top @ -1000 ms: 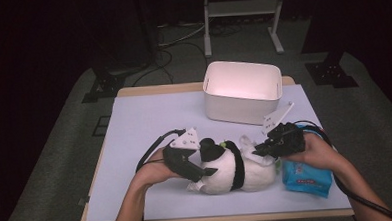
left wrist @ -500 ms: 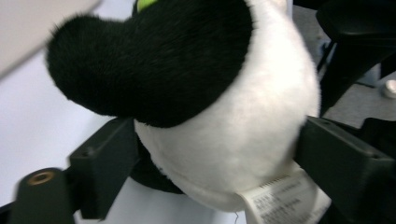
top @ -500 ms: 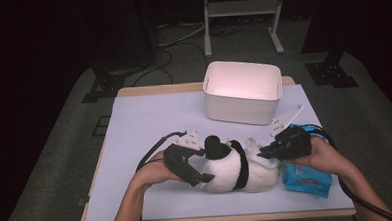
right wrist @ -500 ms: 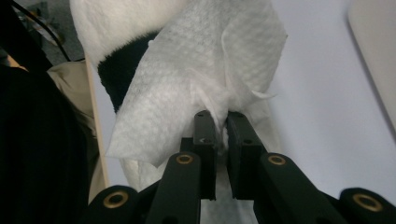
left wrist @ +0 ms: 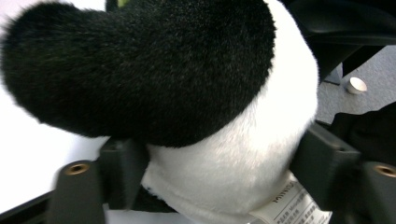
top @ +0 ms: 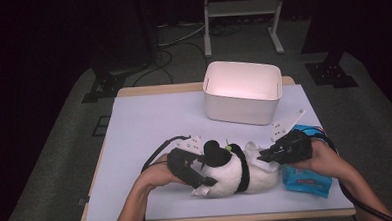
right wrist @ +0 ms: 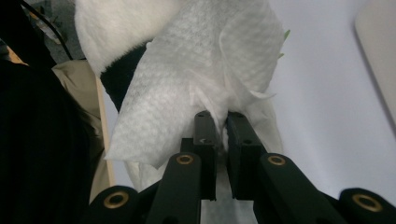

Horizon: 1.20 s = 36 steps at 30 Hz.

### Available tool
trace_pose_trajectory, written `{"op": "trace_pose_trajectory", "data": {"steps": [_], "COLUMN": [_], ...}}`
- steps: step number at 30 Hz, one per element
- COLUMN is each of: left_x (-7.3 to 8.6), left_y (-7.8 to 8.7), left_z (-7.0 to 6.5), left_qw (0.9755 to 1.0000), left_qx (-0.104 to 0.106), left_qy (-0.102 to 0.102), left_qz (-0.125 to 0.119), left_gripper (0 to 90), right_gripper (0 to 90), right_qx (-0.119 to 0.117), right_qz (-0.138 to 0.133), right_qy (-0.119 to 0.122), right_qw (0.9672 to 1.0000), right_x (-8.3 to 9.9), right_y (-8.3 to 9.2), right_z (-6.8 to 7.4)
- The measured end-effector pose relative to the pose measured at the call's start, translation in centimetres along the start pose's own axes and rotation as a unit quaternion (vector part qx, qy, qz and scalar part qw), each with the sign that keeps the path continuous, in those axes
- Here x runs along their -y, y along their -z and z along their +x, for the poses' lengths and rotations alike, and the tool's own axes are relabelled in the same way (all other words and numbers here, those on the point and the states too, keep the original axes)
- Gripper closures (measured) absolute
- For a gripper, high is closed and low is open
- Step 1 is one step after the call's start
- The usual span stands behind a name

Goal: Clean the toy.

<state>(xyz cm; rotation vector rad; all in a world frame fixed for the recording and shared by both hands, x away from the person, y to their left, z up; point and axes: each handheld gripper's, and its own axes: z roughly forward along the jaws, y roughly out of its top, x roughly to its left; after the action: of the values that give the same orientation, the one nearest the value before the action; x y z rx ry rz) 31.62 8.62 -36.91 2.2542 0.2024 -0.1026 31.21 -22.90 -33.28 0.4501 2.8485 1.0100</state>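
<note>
A black-and-white panda plush (top: pixel 231 171) lies on its side on the lilac table (top: pixel 149 122) near the front edge. My left gripper (top: pixel 206 166) holds its left end. In the left gripper view the jaws, which have just been closing, press into the white fur (left wrist: pixel 233 154) below a black patch (left wrist: pixel 163 70). From the right, my right gripper (top: pixel 262 157) meets the plush. It is shut on a crumpled white wipe (right wrist: pixel 201 79) that rests against the plush, pinched at the fingertips (right wrist: pixel 222 126).
A blue pack of wipes (top: pixel 304 178) lies under the right hand at the front right. A white bin (top: pixel 243 96) stands behind the plush. Black cables trail from both grippers. Bare table stretches to the left and back left.
The right gripper and its wipe have slid a little toward the front edge along the plush. The left gripper's jaws have drawn in on the plush.
</note>
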Motion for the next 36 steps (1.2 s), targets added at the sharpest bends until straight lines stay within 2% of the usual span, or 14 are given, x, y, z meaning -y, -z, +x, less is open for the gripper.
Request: {"op": "trace_pose_trajectory", "data": {"steps": [5,9,11,13,19,24,29,32,36], "left_x": [-0.5,-1.2,-1.3,-1.1,-1.6,-1.6,-1.6,-1.9,-2.4], "left_y": [0.6,0.8,0.8,1.0,2.2,3.0,2.7,2.7,2.9], "left_z": [-0.3,-0.6,-0.6,-0.4,-0.5,-0.4,-0.4,-0.5,-0.6], "left_qw": [0.9999,0.9994,0.9993,0.9995,0.999,0.9988,0.999,0.9988,0.9986], "left_qx": [-0.01,-0.013,-0.016,-0.016,-0.028,-0.037,-0.034,-0.036,-0.036], "left_qy": [-0.014,-0.03,-0.03,-0.027,-0.034,-0.033,-0.03,-0.034,-0.037], "left_qz": [0.002,0.005,0.011,0.008,-0.001,-0.001,-0.002,-0.001,0.003], "left_gripper": [32.7,32.7,32.7,32.7,33.7,34.1,34.5,34.5,34.5], "right_gripper": [83.1,83.1,83.2,83.1,83.1,82.9,83.0,83.1,83.1], "right_qx": [-0.001,-0.002,-0.001,0.001,-0.013,-0.017,-0.022,-0.022,-0.022], "right_qz": [-0.018,-0.013,0.0,0.003,-0.029,-0.026,-0.025,-0.028,-0.033], "right_qy": [0.003,0.021,0.033,0.034,0.03,0.027,0.014,0.014,0.026], "right_qw": [0.9998,0.9997,0.9995,0.9994,0.9991,0.9991,0.9993,0.9993,0.9989], "right_x": [-0.8,-2.4,-3.2,-3.6,-4.2,-4.1,-3.1,-3.4,-4.4], "right_y": [0.1,-0.5,-1.1,-1.3,-0.8,-0.8,-1.1,-1.0,-0.7], "right_z": [0.1,0.4,0.8,0.9,0.7,0.4,0.2,0.2,0.3]}}
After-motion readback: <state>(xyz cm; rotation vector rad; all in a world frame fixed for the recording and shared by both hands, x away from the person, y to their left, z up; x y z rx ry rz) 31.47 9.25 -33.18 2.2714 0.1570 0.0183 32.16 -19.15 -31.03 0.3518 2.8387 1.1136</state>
